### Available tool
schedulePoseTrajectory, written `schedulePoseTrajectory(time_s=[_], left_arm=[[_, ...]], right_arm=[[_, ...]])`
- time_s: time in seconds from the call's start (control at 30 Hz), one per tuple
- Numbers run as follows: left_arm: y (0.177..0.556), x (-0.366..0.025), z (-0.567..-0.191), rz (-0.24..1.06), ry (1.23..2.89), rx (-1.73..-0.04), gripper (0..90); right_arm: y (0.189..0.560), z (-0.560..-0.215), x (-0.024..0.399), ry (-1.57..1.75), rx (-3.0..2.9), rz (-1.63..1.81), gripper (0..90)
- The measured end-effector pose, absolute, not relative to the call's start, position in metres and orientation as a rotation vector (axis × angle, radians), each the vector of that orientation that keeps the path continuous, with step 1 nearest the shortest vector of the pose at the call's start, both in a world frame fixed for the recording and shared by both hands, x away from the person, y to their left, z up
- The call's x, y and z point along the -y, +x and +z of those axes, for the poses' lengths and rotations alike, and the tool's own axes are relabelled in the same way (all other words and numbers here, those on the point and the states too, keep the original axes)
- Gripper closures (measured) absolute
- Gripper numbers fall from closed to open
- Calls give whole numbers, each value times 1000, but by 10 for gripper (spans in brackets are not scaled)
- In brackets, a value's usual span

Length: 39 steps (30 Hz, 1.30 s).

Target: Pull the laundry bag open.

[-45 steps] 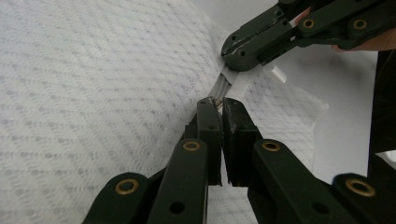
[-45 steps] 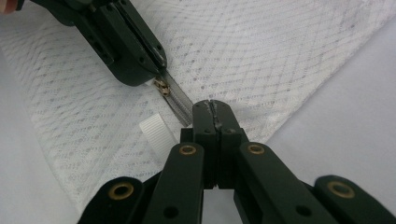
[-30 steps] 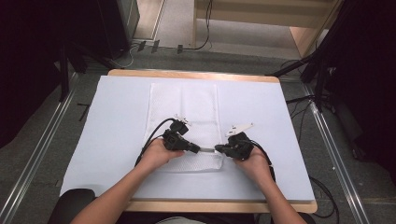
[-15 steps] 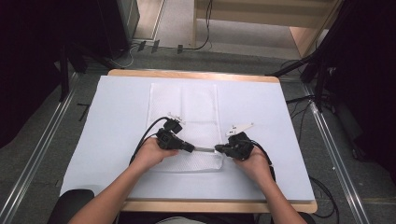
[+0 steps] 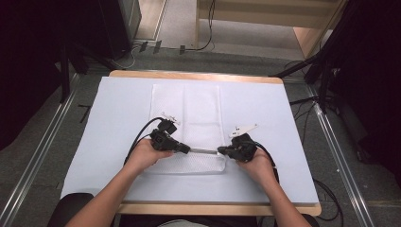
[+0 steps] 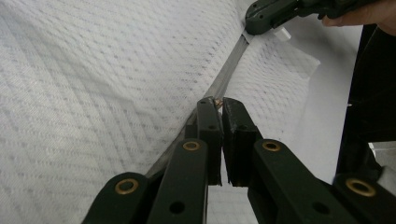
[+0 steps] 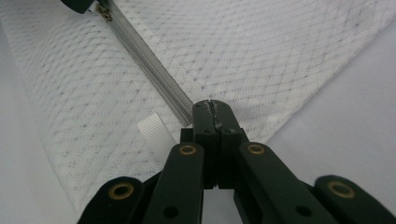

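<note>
Since the earlier high view pictures, the left gripper (image 5: 182, 147) has drawn away toward 9 o'clock along the zipper (image 5: 204, 151), so the bared strip of grey zipper between the two grippers is longer. The right gripper (image 5: 223, 151) has kept its place at the bag's near right corner.

One white mesh bag (image 5: 187, 126) lies flat on the pale blue table cover (image 5: 113, 109), at the middle of the table and a little toward 6 o'clock. It has one zipper and one short ribbed white tab (image 7: 156, 134), which sits just beside the right gripper's tips. Two grippers work on it, one in each hand.

The bag's long axis runs from 12 to 6 o'clock. The zipper lies across it near the person's edge, its line running from 9 to 3 o'clock, level with the table edge.

In the left gripper view, the left gripper's (image 6: 219, 103) jaws are pinched together on the small brass-coloured zipper pull (image 6: 217, 101) at their very tips, with the zipper (image 6: 229, 70) stretching away toward the other gripper at about 1 o'clock. In the right gripper view, the right gripper's (image 7: 211, 105) jaws are pressed tight together on the end of the zipper (image 7: 154, 70) at the bag's corner, and the zipper runs off toward 11 o'clock.
</note>
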<state>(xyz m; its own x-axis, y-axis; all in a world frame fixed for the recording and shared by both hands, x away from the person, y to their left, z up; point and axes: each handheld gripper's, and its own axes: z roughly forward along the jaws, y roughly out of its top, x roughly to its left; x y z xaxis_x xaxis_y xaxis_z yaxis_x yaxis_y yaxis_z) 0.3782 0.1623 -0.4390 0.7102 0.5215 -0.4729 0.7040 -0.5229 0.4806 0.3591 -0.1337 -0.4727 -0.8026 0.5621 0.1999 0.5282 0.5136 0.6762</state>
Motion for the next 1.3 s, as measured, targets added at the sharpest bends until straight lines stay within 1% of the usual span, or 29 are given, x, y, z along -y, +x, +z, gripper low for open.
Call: schedulePoseTrajectory(time_s=[0.77,1.13,1.3], left_arm=[[369,-184,-431,-328,2246,-949,882],[371,-189,-434,-323,2265,-971,883],[371,-204,-432,-318,2249,-998,882]], right_arm=[[359,-472,133,959,-2699,1170,900],[358,-472,132,950,-2697,1162,900],[359,-472,132,950,-2700,1162,900]])
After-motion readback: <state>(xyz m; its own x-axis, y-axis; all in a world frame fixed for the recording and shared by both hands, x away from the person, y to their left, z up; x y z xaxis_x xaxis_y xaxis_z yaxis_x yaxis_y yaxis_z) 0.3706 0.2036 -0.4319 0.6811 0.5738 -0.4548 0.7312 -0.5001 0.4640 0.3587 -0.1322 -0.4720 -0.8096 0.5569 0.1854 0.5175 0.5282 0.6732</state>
